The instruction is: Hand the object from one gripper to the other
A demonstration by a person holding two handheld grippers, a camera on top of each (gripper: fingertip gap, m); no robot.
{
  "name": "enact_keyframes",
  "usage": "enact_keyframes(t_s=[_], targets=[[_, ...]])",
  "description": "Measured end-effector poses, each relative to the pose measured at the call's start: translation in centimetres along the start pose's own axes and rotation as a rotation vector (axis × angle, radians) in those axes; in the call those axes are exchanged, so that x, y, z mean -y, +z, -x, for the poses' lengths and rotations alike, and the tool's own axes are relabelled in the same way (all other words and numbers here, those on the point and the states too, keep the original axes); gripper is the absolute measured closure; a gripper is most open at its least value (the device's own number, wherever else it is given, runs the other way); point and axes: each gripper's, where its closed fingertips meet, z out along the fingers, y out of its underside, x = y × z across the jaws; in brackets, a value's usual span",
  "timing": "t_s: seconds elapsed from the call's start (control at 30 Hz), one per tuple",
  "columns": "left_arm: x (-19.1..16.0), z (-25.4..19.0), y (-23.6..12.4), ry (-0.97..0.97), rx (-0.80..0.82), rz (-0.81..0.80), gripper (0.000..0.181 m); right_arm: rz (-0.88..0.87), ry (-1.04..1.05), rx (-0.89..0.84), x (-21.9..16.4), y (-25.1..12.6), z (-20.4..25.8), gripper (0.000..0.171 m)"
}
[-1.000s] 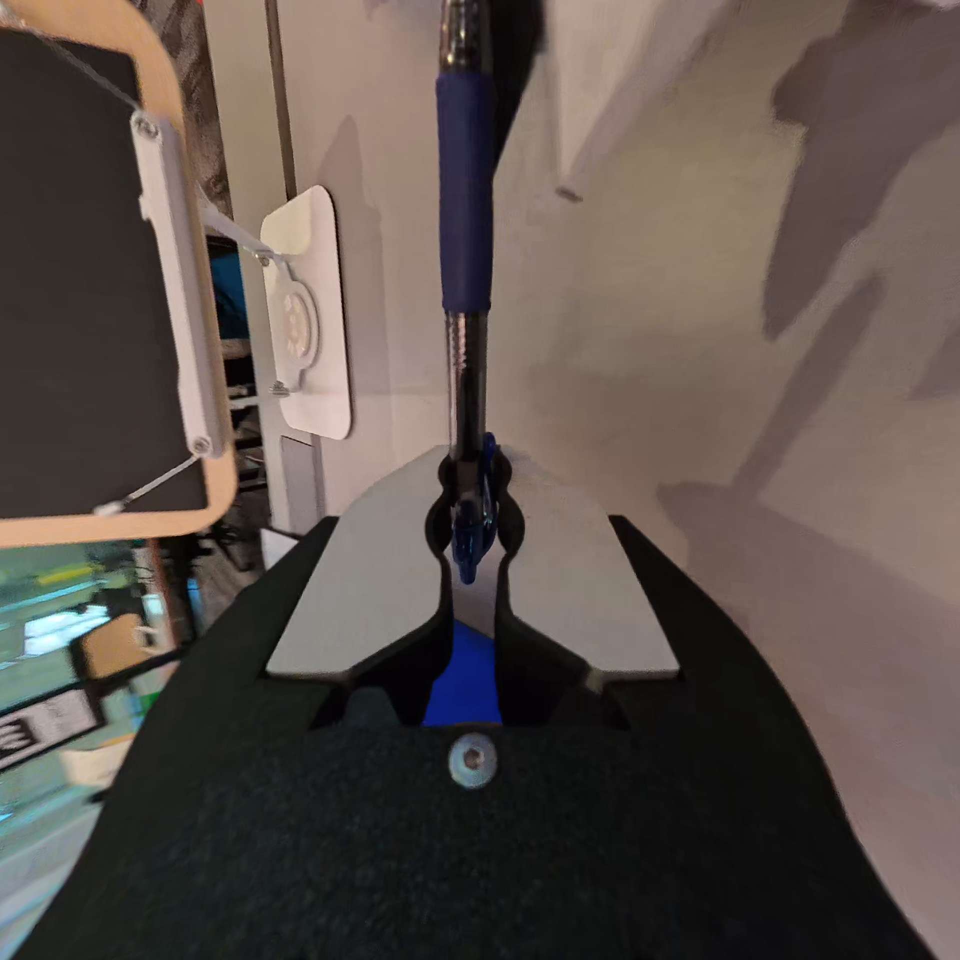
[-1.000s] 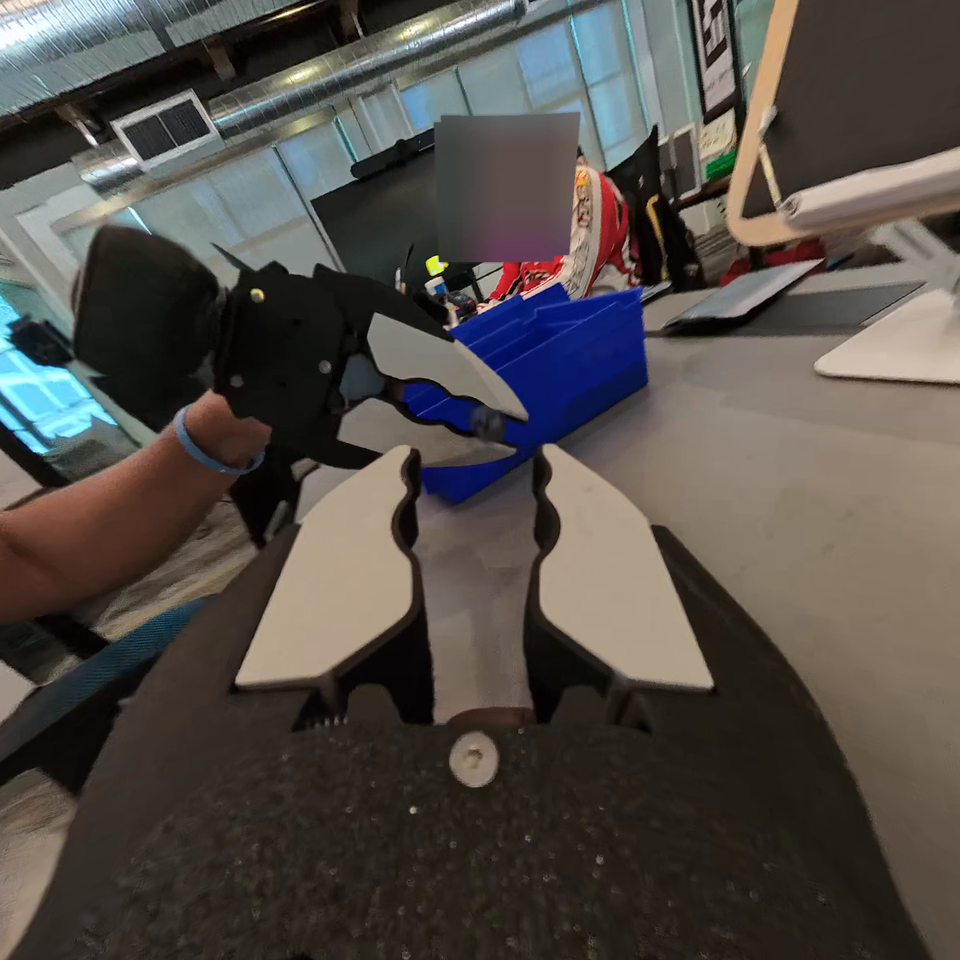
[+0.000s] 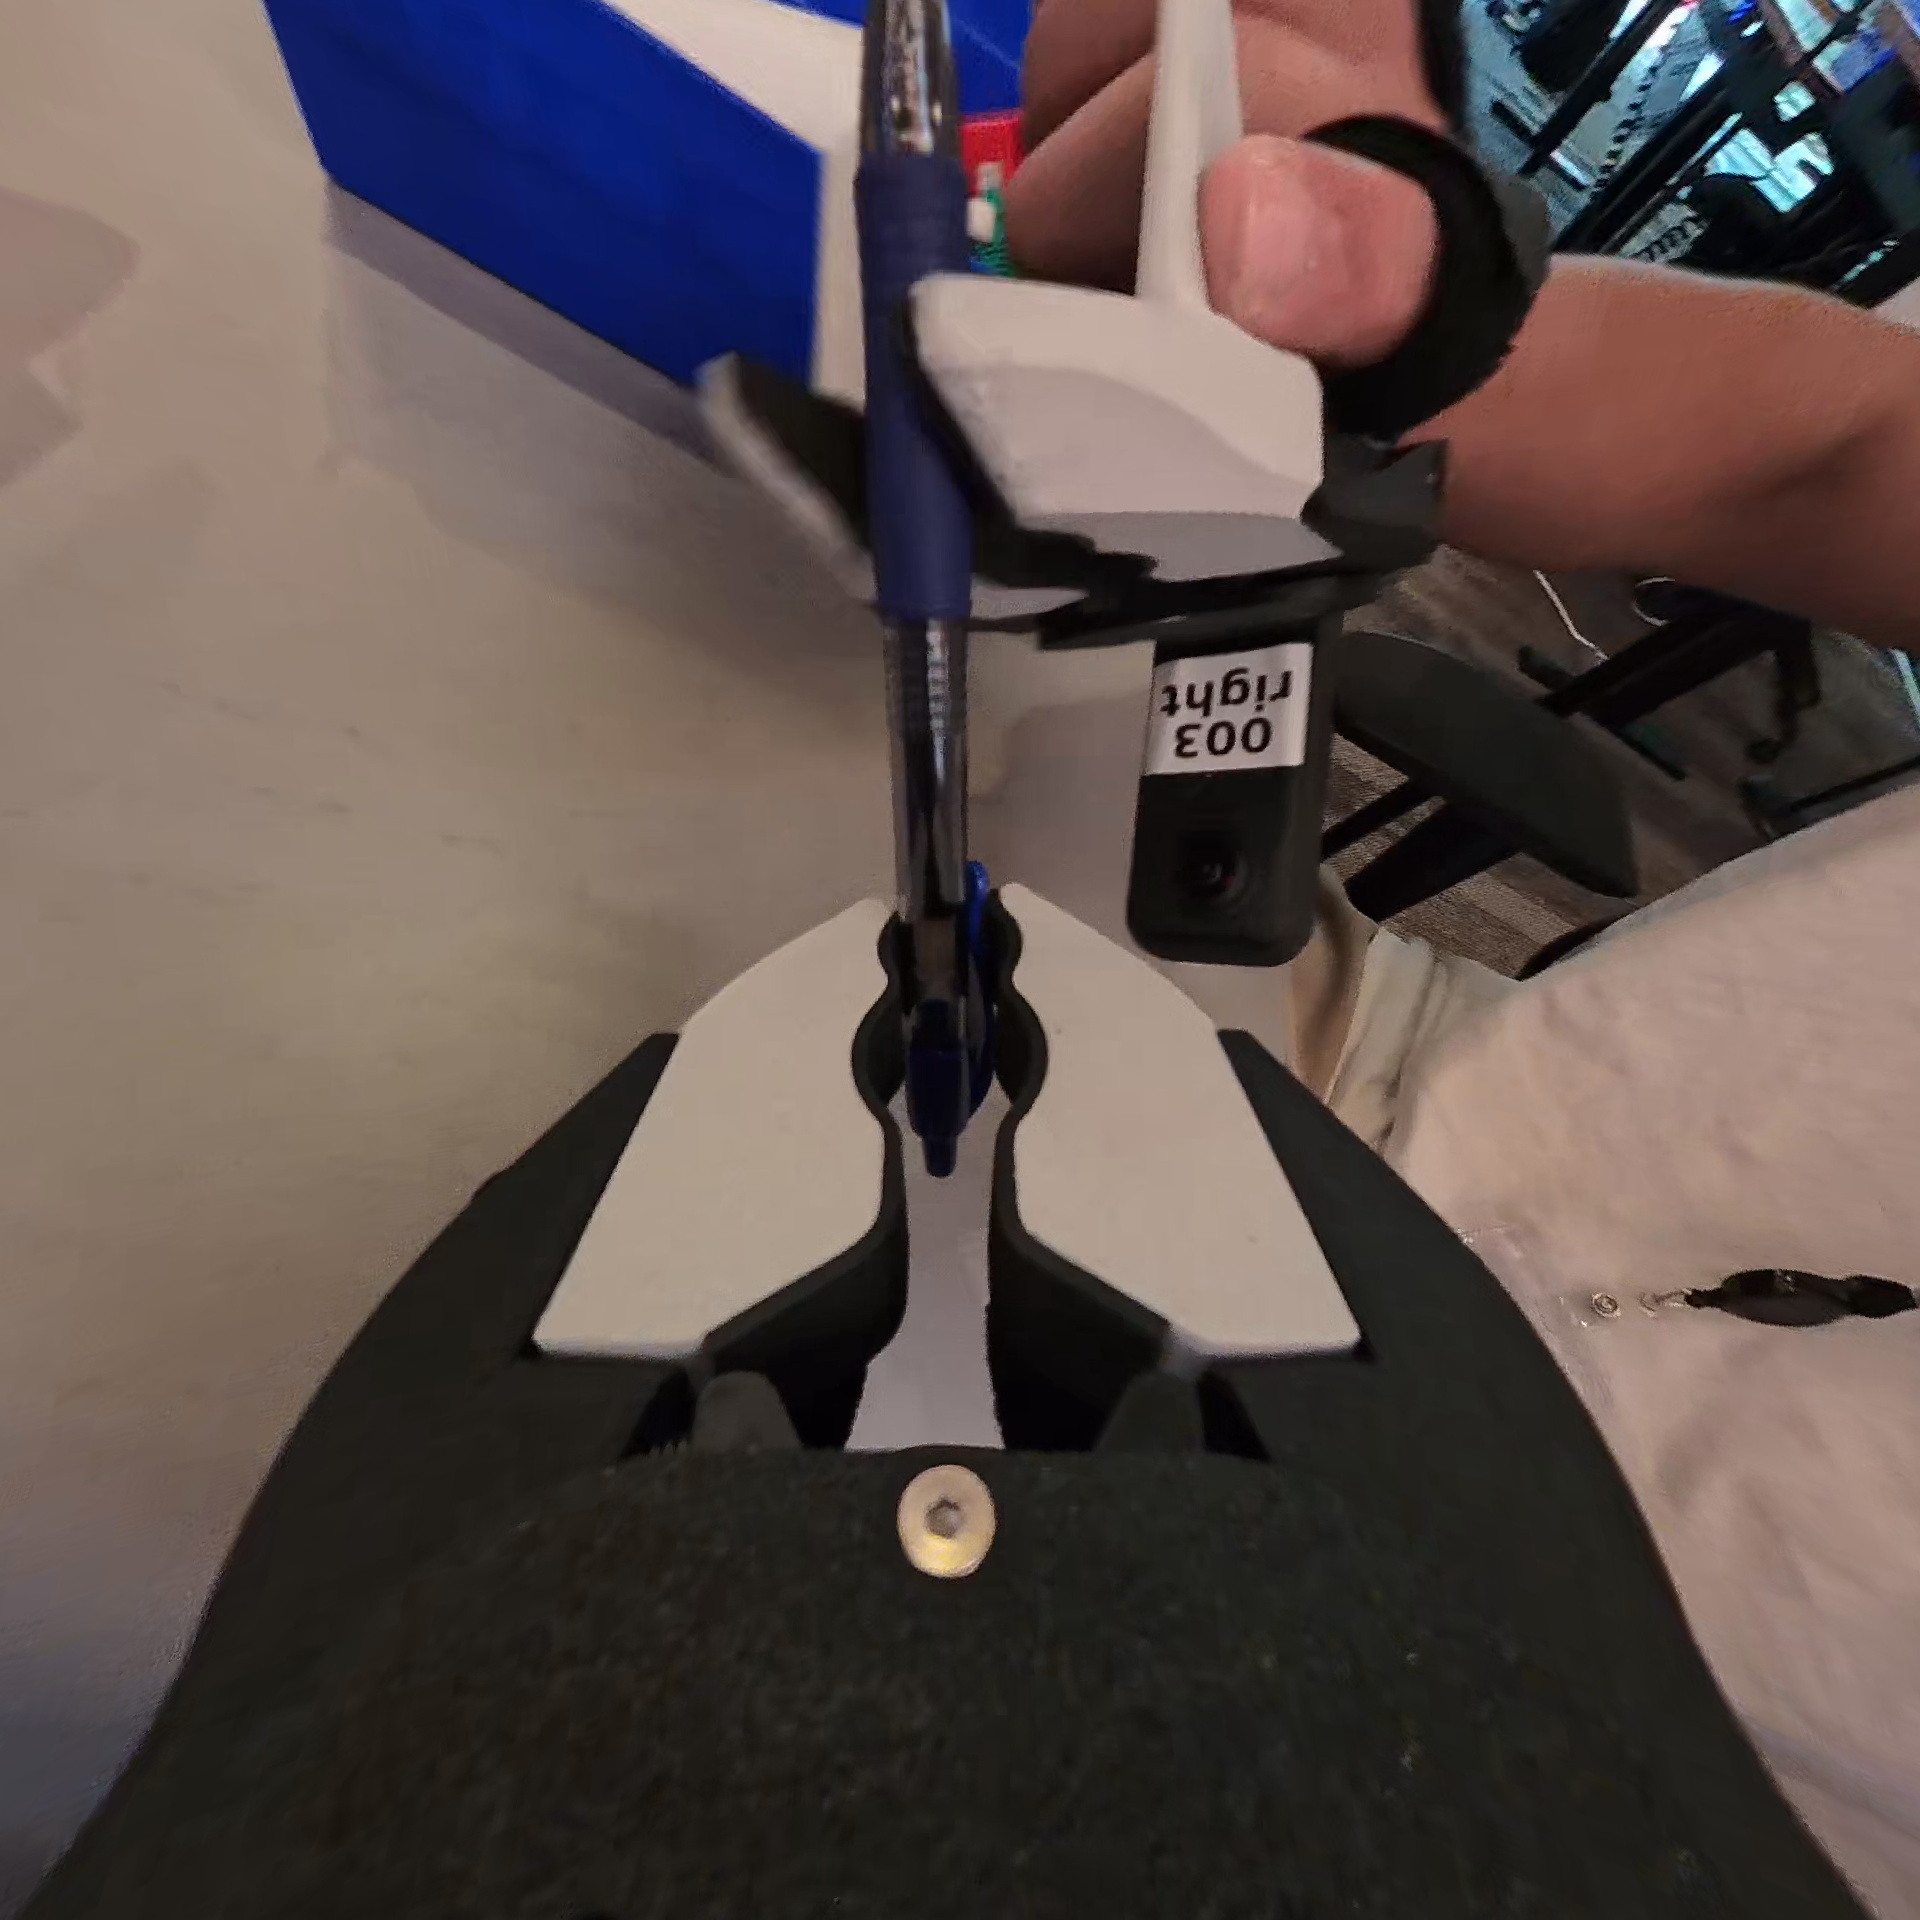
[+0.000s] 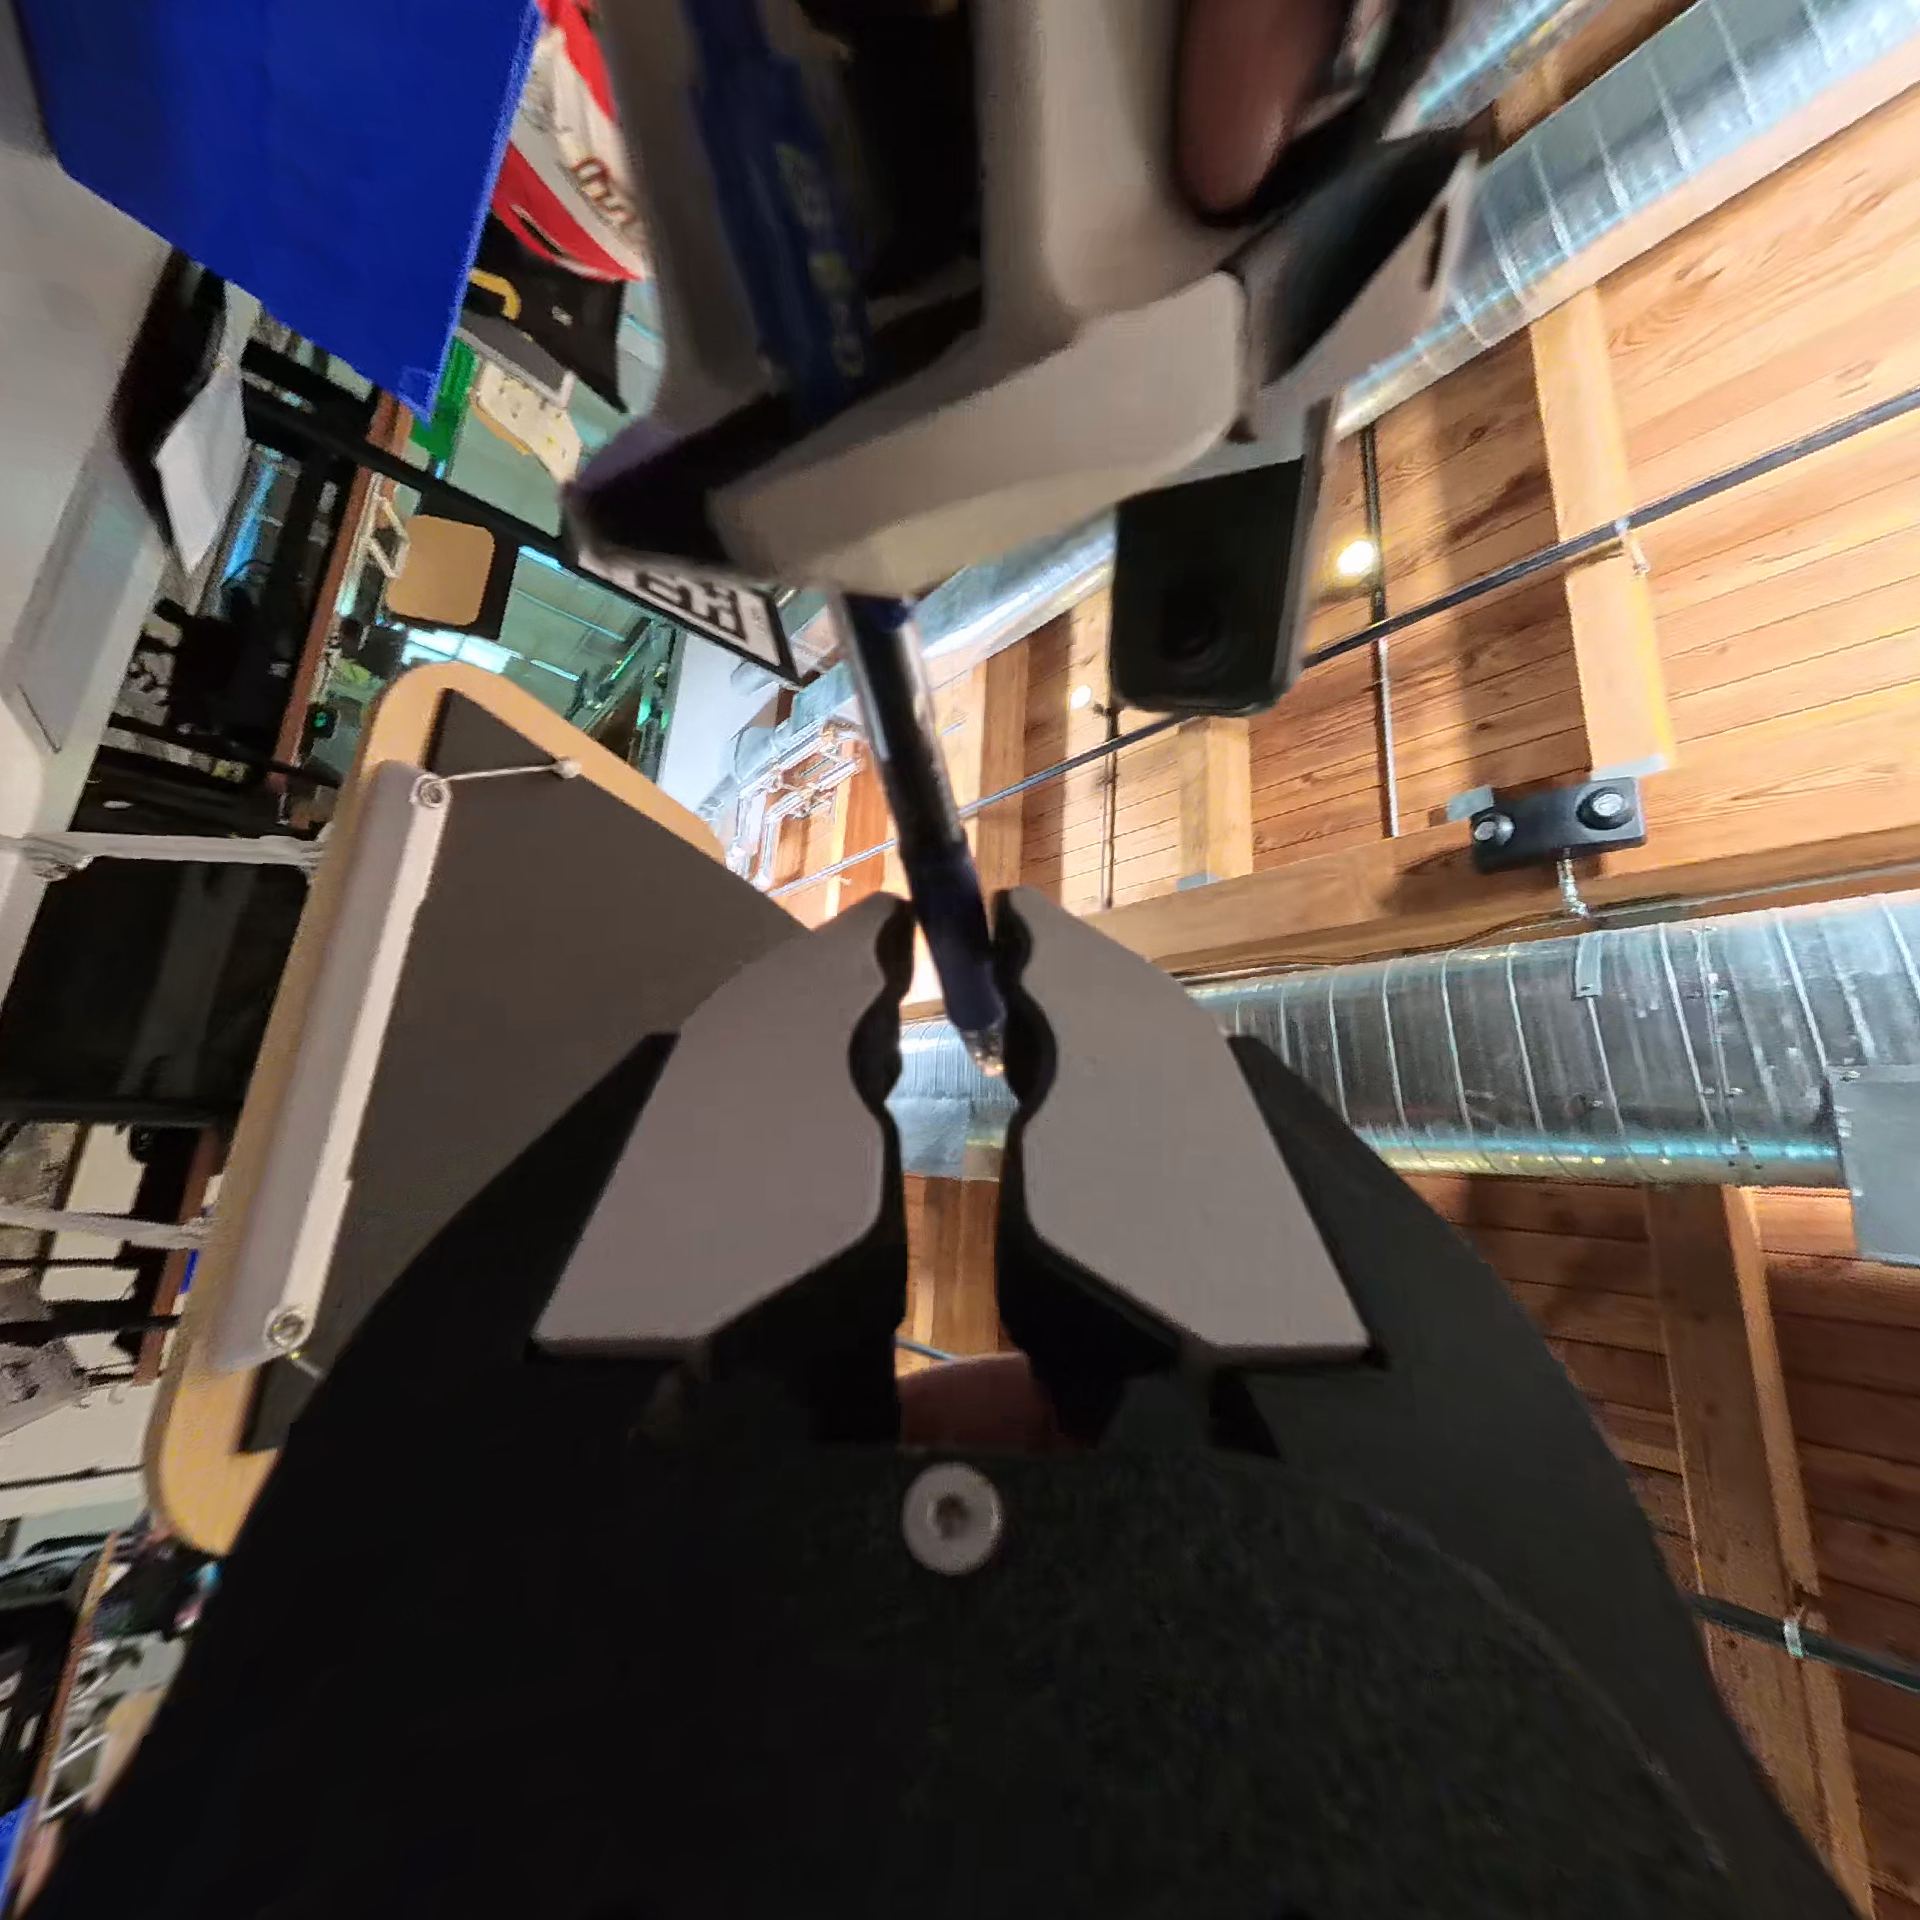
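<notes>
A blue pen [image 3: 914, 468] with a dark blue rubber grip and a clear barrel is held in the air between both grippers. My left gripper [image 3: 948, 914] is shut on its clip end. My right gripper [image 4: 954, 914] is shut on the blue grip near the tip [image 4: 982, 1049], and the pen [image 4: 920, 790] runs away from it. In the left wrist view the right gripper [image 3: 914, 436] straddles the grip from the right, with a hand [image 3: 1610, 416] behind it. In the right wrist view the left gripper [image 4: 821, 561] sits close at the top.
A blue bin [image 3: 582, 156] stands on the pale table [image 3: 312, 831] behind the pen and also shows in the right wrist view [image 4: 260, 156]. The back of a monitor [image 4: 499, 987] is at the left. The person's light clothing [image 3: 1662, 1195] is at the right. The gap from one gripper's tips to the other's is roughly 8 centimeters.
My right gripper has rolled over, come up to the pen and closed on its blue grip. My left gripper has swung from facing the monitor to facing the blue bin, still holding the pen.
</notes>
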Motion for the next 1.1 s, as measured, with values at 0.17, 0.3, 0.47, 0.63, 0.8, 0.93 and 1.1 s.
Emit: enact_keyframes(t_s=[0.17, 0.3, 0.47, 0.63, 0.8, 0.93, 1.1], targets=[[0.1, -0.2, -0.1, -0.005, -0.022, -0.028, 0.169, 0.016, 0.024, 0.048, -0.1, -0.1, 0.4, 0.158], [-0.5, -1.1, -0.2, 0.033, -0.026, -0.039, 0.158, 0.021, 0.049, 0.063, 0.2, -0.8, 0.9, 0.160], [-2.5, -1.4, -2.9, 0.117, 0.148, -0.138, 0.116, 0.137, 0.239, 0.150, -0.6, -2.7, 1.9, 0.160], [-2.9, -2.3, -5.1, 0.104, 0.238, -0.390, 0.111, 0.285, 0.934, 0.356, 0.5, -4.2, 3.6, 0.160], [-3.3, -2.3, -4.4, 0.089, 0.207, -0.426, 0.119, 0.142, 1.764, 0.699, 6.2, -4.6, 3.2, 0.160], [-2.8, -2.9, -4.1, 0.069, 0.128, -0.491, 0.129, -0.079, 2.314, 0.955, 9.6, -5.2, 1.1, 0.160], [-1.9, -3.3, -3.9, 0.028, 0.055, -0.549, 0.136, -0.285, 2.598, 1.205, 12.2, -6.5, -0.2, 0.160]])
